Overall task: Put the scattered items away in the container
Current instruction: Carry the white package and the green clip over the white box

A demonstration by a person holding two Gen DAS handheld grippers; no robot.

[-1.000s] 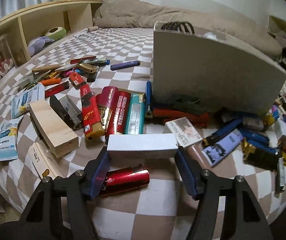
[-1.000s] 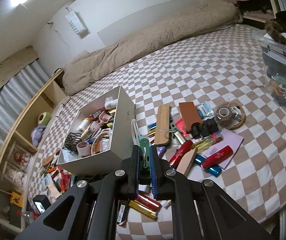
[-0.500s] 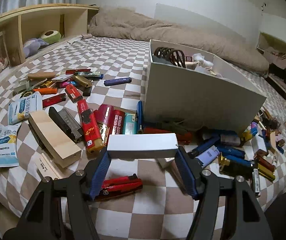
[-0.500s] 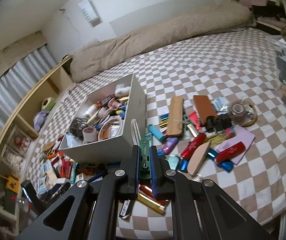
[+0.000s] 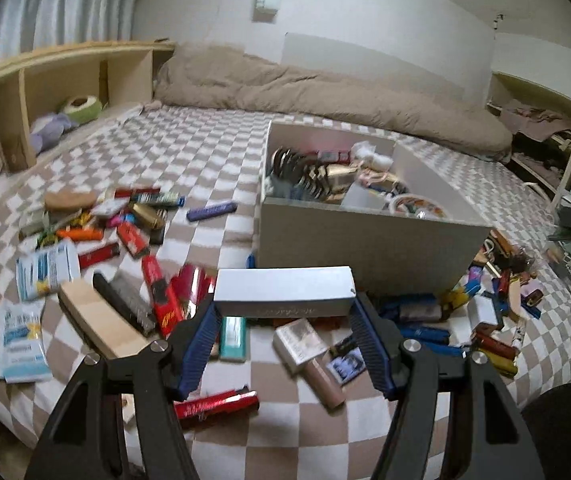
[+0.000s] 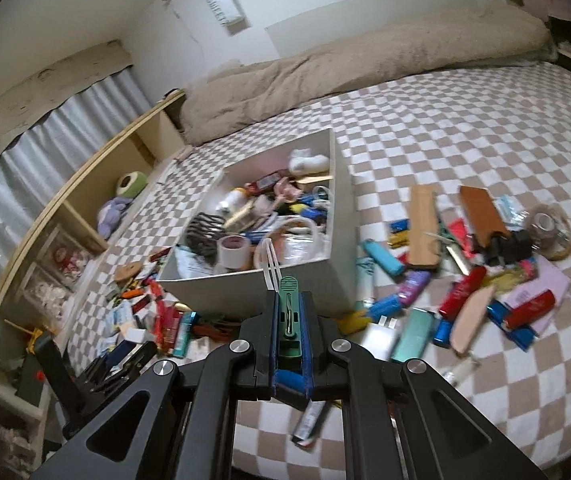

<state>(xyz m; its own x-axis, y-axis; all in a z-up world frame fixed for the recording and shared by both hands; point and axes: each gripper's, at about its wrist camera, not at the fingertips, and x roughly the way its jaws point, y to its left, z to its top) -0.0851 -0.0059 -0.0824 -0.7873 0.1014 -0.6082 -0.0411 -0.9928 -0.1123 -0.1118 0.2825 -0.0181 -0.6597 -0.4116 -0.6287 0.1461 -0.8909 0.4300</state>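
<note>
Left hand-held gripper (image 5: 283,320): clamps white carton (image 5: 283,290) above bed (image 5: 213,152).
Right hand-held gripper (image 6: 288,312): pinches green tool (image 6: 288,308) before box (image 6: 341,184).

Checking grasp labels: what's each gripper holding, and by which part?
Left gripper: white box, fingers on its two short ends. Right gripper: slim green tool, clamped along its flat sides, rounded tip protruding.

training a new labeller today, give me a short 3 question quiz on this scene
1. True or false: the left gripper holds a white box.
2. What is the right gripper shut on?
A. a green tool
B. a red lighter
C. nothing
3. Fill in: the container stands on a ____ bedspread.

Key: 1 true. 2 A, the green tool. 3 checked.
</note>
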